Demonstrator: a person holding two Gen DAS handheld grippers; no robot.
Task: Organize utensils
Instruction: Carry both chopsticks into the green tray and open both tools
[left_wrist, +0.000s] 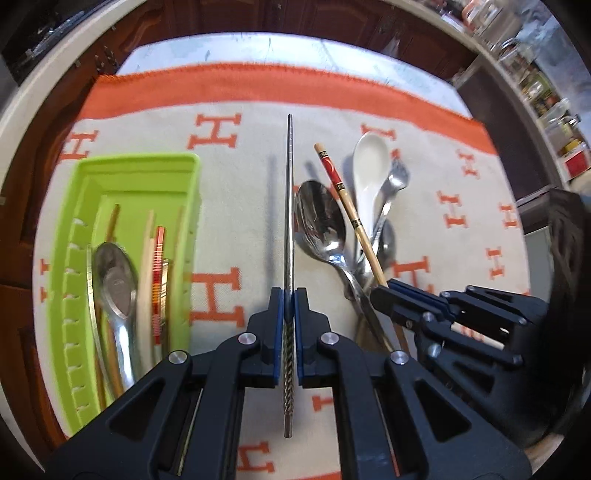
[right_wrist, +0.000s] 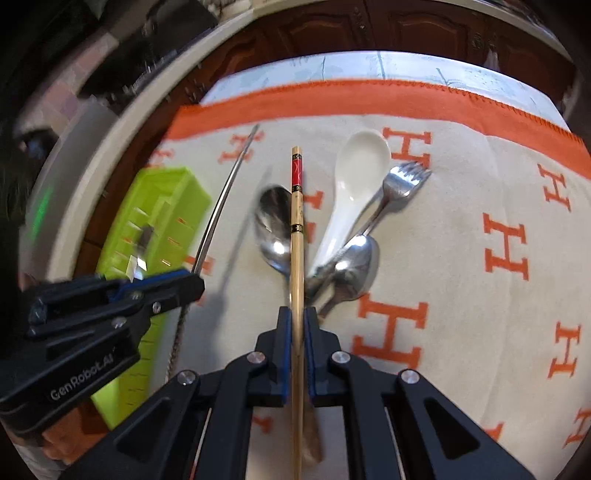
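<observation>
left gripper (left_wrist: 289, 299) clamps metal chopstick (left_wrist: 290, 192); right gripper (right_wrist: 296, 317) clamps bamboo chopstick (right_wrist: 296, 229).

Orange-bordered H-pattern cloth (left_wrist: 236, 177) over table; cluttered shelves (left_wrist: 546, 92) at right.

Home kitchen or dining area: cutlery (left_wrist: 320, 218) on blanket-covered table (left_wrist: 258, 48), dark wood cabinets (right_wrist: 369, 29) behind, pantry shelves (left_wrist: 543, 92) upper right.
</observation>
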